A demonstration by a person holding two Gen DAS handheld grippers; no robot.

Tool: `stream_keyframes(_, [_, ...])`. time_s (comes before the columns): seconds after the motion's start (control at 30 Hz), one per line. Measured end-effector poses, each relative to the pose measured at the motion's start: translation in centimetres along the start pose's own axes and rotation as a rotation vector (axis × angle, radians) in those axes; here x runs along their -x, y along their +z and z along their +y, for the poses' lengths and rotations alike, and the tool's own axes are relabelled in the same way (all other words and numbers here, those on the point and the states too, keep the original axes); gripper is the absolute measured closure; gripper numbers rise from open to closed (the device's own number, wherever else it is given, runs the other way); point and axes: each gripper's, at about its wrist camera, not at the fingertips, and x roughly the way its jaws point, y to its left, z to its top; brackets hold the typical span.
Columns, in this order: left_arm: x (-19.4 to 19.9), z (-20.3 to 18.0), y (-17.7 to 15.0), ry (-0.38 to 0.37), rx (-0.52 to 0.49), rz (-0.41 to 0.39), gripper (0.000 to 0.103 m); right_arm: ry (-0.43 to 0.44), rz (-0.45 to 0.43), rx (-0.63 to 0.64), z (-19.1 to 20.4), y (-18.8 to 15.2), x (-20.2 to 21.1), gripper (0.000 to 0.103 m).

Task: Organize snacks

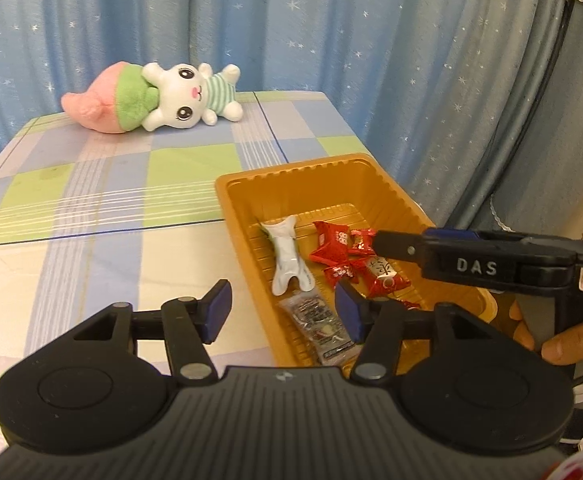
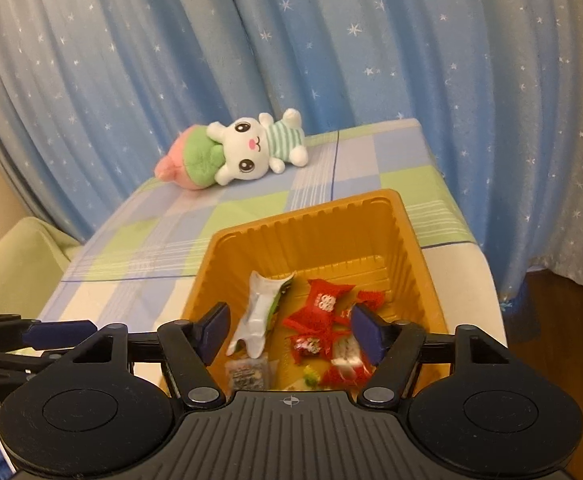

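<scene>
Plush rabbit (image 1: 163, 98): lies on its side at the far edge of the table (image 1: 91, 200), against the starred blue curtain (image 1: 331, 40), well apart from the tray.
Left gripper (image 1: 283, 308): fingers spread wide with nothing between them; the left pad hangs over the checked tablecloth, the right pad over the tray's near end.
Orange plastic tray (image 1: 247, 220): sits at the table's right edge, toward the near side, and holds all the snacks.
White snack packet (image 1: 287, 256): lies lengthwise on the left side of the tray floor.
Clear dark-printed sachet (image 1: 319, 324): at the near end of the tray, just in front of the white packet.
Red wrapped candies (image 1: 339, 252): heaped on the right side of the tray, touching one another.
Right gripper (image 2: 291, 330): fingers spread apart, empty, hovering above the tray's near end, over the snacks; in the left wrist view its black fingers reach in from the right above the red candies.
</scene>
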Motion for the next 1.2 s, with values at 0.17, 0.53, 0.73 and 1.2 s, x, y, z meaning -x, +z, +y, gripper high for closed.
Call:
stream_keyframes(0.17, [1.5,0.9,-0.7,0.011,-0.008,0.013,0.04,-0.021,0.057,-0.004,0.9,-1.4,1.2,0.028])
stream_keyframes(0.53, [4.4,4.7,-3.7,0.003,-0.016,0.101,0.033,-0.094,0.118,-0.064,4.8,-5.0,5.0,0.016])
stream_keyframes(0.73, [6.7,7.2,-5.8,0.007,-0.029,0.123,0.033,-0.126,0.145,-0.087,8.5,-7.3,6.0,0.015])
stream_keyframes(1.2, [12.0,14.5,-10.4,0.029,0.0,0.147,0.033,-0.14,0.221,-0.077,18.4,-11.8,5.0,0.015])
